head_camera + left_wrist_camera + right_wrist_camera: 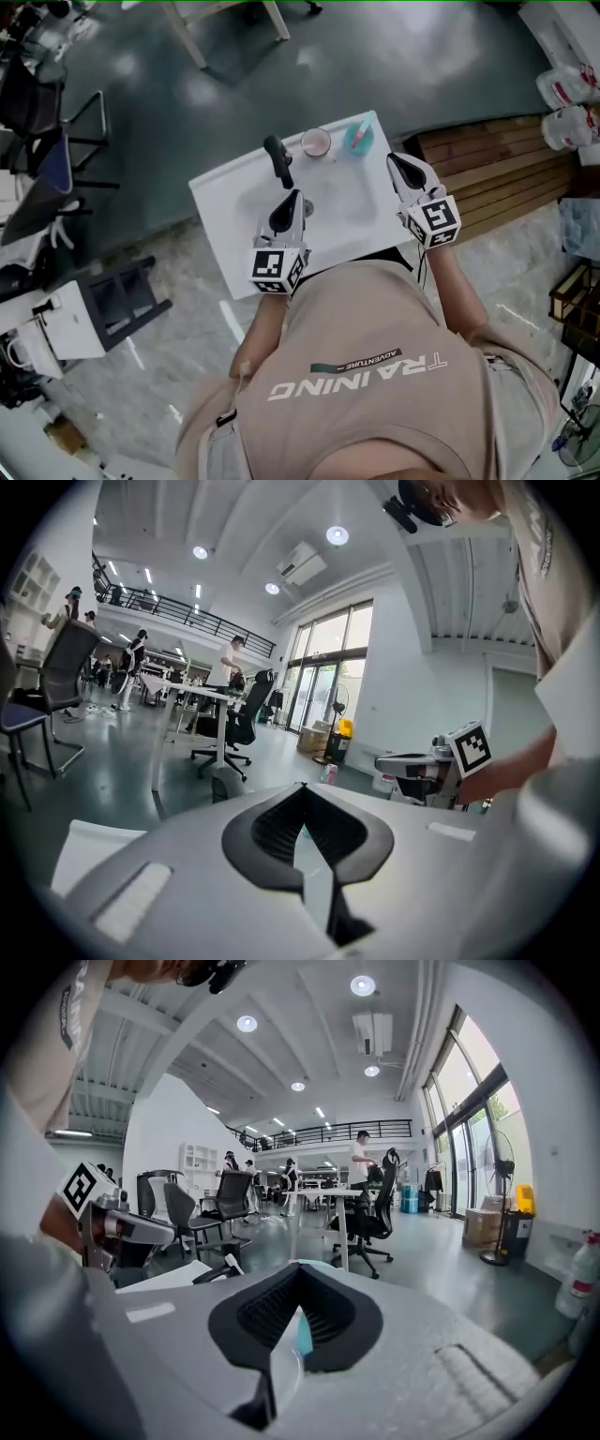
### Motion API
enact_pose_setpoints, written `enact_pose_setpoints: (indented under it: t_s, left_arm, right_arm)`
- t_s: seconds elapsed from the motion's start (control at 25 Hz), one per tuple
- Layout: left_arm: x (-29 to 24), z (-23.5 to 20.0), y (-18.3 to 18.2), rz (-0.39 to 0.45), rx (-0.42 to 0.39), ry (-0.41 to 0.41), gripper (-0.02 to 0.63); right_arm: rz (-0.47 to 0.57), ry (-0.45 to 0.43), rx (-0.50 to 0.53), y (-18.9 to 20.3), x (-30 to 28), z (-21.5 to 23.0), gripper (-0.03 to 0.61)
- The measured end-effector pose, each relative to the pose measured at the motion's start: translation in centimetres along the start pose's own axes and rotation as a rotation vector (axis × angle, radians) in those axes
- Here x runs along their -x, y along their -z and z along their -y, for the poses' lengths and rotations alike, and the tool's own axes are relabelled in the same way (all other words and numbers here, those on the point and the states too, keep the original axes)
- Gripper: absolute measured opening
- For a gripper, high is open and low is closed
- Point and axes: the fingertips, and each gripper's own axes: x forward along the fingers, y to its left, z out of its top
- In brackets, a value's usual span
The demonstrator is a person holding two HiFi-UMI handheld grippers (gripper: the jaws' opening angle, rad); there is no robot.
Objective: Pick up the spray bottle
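Grey and black plastic, the left gripper (296,194) has its two jaws pressed together with nothing between them. It hangs over the middle of a small white square table (220,202), and its tip points at a long black thing (278,159) that lies near it on the table, not touching. The right gripper (394,157) looks the same, with its jaws closed tight on nothing too. It is over the right edge of the table. Its tip is near the teal spray bottle (358,139) but does not touch it. The bottle stands at the far right corner of the table. A round pinkish cup (316,142) sits just beside the bottle, between it and the long black thing. The person holding both grippers wears a tan shirt (375,375). A shiny dark grey floor (394,56) lies past the table, and brown wooden boards (497,178) are off to the right.
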Motion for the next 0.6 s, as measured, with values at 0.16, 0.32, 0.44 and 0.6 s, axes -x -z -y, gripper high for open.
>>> enact_pose_setpoints:
  t_s: [0.16,0.32,0.44,0.6]
  left_arm:
    - [-0.8,0.1,0.1,-0.021,-0.012,-0.028,0.015]
    - [-1.5,0.8,-0.1,-0.035,-0.023,-0.080,0.015]
    - [-2.1,1.8,0.0,-0.048,-0.045,-0.106,0.017]
    - [-2.5,2.6,0.4,-0.059,-0.007,-0.168,0.015]
  right_arm:
    - [-0.029,-0.031,0.021,0.5,-1.5,1.2,0.003]
    - [-0.037,-0.080,0.014,1.5,-3.2,2.0,0.003]
    - [-0.049,-0.117,0.064,2.2,-4.6,2.3,0.049]
    - [-0.074,-0.161,0.087,3.5,-6.5,2.6,0.143]
